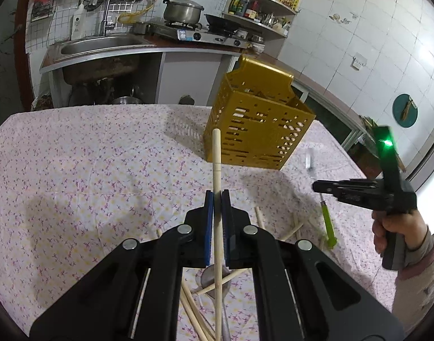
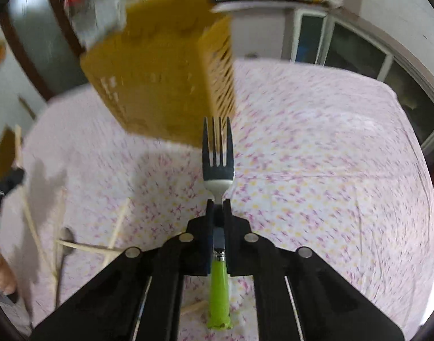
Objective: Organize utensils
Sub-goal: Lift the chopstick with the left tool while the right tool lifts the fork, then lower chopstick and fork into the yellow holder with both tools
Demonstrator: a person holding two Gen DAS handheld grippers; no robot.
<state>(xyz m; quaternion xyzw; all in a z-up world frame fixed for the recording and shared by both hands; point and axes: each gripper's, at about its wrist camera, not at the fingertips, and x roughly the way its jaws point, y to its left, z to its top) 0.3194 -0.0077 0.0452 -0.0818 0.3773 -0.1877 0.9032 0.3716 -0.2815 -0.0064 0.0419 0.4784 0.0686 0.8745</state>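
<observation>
Holding one long pale wooden chopstick (image 1: 217, 167) tight, the left gripper (image 1: 217, 199) is squeezing it between its blue pads, with nothing else in its jaws. The stick is pointing up toward twelve o'clock in the left wrist view, and its tip is showing in front of the gold plastic basket with many small holes (image 1: 259, 125). That basket is standing on the table with the pink flowery cloth (image 1: 89, 156), up at about one o'clock from the gripper.

The right gripper (image 2: 218, 203) is clamped on a metal fork with a bright green handle (image 2: 218, 153). Its jaws are pinching the thin metal neck just below the prongs, and the green handle is hanging back at six o'clock. In the right wrist view the basket looks blurry and is sitting at eleven o'clock, close to the prong tips.

More chopsticks (image 1: 194, 309) are lying crossed on the cloth at six o'clock under the left gripper, on and beside a grey metal spoon (image 1: 211, 278). A hand (image 1: 392, 224) is holding the right tool at three o'clock.

The chopstick looks light, stiff and smooth, so it could probably slide or swing if it is held loosely. Holding it near the middle, like now, seems best. The fork looks heavier and hard, and its shiny neck may be slippery. Gripping the neck keeps the prongs steady, I think. Both probably need to go into the basket's open top next.
</observation>
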